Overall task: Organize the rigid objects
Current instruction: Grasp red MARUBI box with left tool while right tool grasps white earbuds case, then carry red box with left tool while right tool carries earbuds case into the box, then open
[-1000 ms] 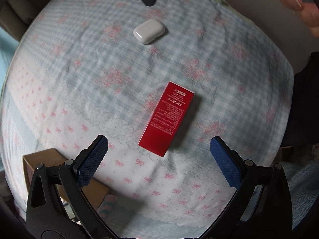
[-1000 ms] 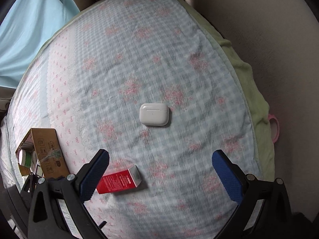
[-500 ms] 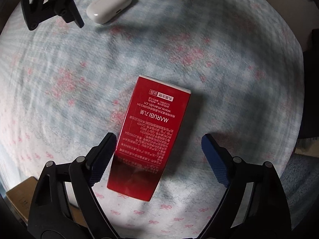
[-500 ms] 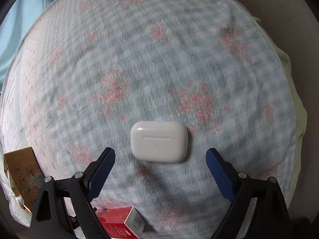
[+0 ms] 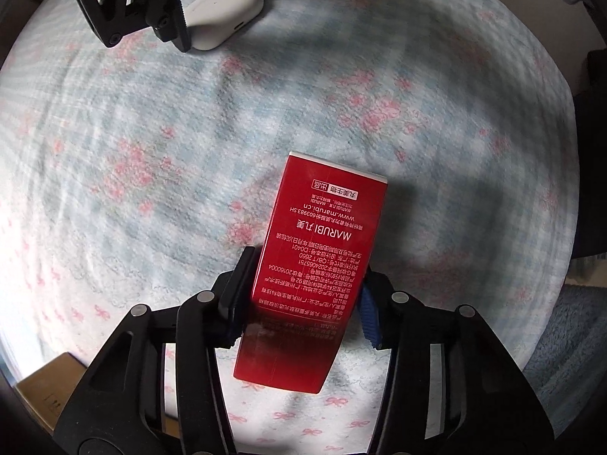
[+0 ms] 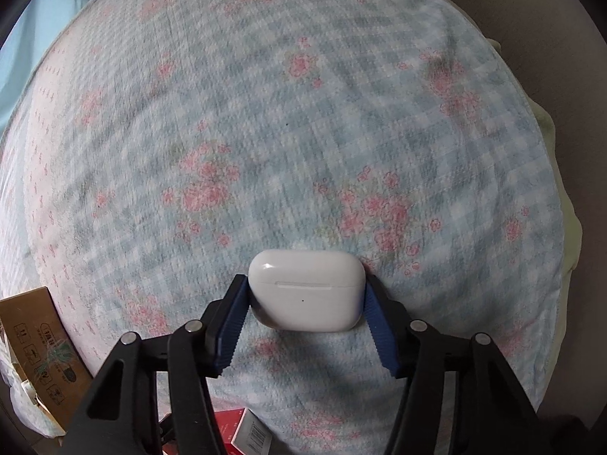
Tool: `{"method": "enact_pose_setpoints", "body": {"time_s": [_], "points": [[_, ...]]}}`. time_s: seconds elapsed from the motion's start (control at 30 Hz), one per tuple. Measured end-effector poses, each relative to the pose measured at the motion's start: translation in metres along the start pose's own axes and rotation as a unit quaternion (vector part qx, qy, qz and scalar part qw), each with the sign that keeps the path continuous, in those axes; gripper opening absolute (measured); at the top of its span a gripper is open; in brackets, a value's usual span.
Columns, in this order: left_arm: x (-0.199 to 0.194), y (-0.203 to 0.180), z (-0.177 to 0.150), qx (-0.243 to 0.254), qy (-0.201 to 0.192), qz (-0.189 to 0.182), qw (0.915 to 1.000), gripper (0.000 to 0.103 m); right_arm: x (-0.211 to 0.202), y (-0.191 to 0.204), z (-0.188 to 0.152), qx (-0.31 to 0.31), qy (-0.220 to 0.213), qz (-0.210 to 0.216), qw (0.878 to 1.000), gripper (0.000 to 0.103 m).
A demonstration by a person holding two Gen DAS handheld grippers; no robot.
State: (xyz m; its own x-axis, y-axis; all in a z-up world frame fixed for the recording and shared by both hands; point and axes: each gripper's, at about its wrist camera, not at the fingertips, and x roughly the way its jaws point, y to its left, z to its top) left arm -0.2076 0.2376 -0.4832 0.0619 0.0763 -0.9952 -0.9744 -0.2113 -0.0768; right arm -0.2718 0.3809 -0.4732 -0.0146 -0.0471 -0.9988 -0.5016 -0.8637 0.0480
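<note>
- I count one red box (image 5: 315,273) and one white case (image 6: 306,290).
- My left gripper (image 5: 303,295) squeezes the box.
- My right gripper (image 6: 305,303) squeezes the case, both low over the bed (image 6: 303,132).

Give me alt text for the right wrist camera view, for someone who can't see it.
The right gripper is closed on a white earbud case, its blue pads pressing both ends, over a blue checked cloth with pink flowers. A brown cardboard box sits at the lower left edge, and part of a red box shows at the bottom.
</note>
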Motion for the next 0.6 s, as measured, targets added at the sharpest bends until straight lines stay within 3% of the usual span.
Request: {"method": "enact_pose_setpoints", "body": {"time_s": [0.33,0.6], "points": [[-0.021,0.020,-0.008,-0.073,-0.008,-0.024,0.9970,0.042,-0.009,-0.004,-0.006,-0.005,-0.009,0.006,1.000,0.055],[-0.054,0.045,-0.025,-0.160,-0.036,-0.053,0.9849,0.042,-0.028,-0.009,-0.020,-0.004,-0.021,0.015,1.000,0.055]]}}
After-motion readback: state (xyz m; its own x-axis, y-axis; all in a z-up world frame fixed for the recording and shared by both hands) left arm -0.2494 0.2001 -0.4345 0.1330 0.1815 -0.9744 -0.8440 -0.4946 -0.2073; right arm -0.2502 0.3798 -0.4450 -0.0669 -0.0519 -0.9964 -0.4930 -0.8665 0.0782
